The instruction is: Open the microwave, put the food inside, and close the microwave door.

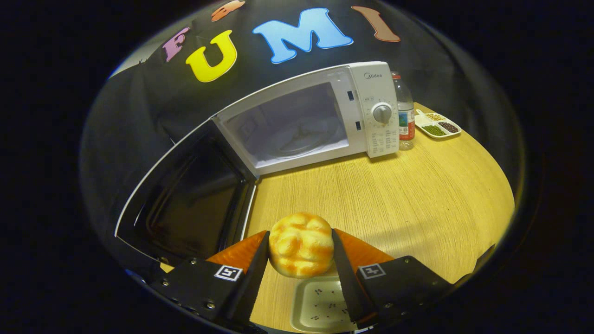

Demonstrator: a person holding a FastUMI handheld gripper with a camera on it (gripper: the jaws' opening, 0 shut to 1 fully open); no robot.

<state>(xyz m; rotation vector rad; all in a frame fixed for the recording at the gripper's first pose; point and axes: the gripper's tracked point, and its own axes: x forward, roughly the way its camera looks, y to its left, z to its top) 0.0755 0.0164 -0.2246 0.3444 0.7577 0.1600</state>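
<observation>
A golden bread roll [300, 243] sits squeezed between both fingers of my gripper [300, 242], held above a small white tray [320, 304] on the wooden table [417, 195]. Beyond the fingers stands the white microwave [325, 116] with its dark-glass door [190, 199] swung wide open to the left. The pale cavity and its glass turntable [297, 139] are in plain sight, with nothing on the turntable. The dial [382, 113] is on the control panel at the microwave's right.
A plastic water bottle [405, 111] stands just right of the microwave. Behind it lies a white divided dish [438, 125] holding beans and grains. The open door juts out over the table to the left of my fingers.
</observation>
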